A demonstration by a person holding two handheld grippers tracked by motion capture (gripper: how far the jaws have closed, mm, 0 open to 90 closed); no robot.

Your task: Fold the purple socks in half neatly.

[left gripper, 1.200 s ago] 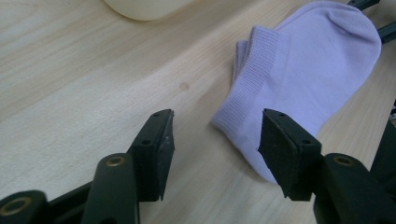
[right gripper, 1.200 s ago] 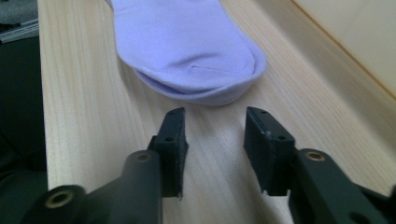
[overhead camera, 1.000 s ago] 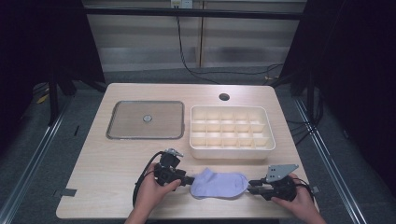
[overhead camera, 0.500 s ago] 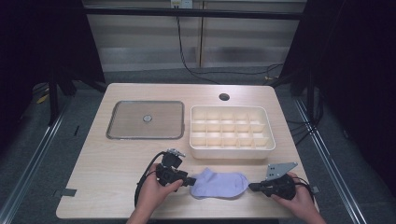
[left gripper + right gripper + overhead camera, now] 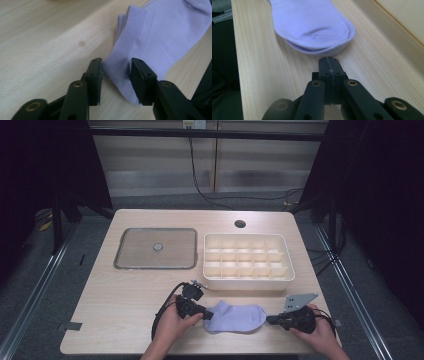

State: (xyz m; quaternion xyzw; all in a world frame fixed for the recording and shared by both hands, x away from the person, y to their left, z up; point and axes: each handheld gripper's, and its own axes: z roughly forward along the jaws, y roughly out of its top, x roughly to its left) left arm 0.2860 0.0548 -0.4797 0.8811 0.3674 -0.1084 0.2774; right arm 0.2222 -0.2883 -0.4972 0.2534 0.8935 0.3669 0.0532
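Note:
A pale lilac sock (image 5: 235, 317) lies flat near the table's front edge. My left gripper (image 5: 201, 314) is at the sock's cuff end. In the left gripper view that gripper (image 5: 116, 67) is open, its jaws straddling a corner of the ribbed cuff (image 5: 130, 37) without pinching it. My right gripper (image 5: 270, 320) points at the toe end. In the right gripper view it (image 5: 329, 60) is shut with nothing in it, its tip a short way from the sock's rounded toe (image 5: 317, 25).
A white box with several compartments (image 5: 248, 261) stands just behind the sock. To its left lies a flat metal tray (image 5: 156, 248) with a small knob at its middle. A round cable hole (image 5: 240, 224) sits near the back edge. Bare wood lies at the front left.
My left gripper has edged right, up to the sock's cuff. The right gripper has drawn back slightly from the toe. The sock has stayed in place.

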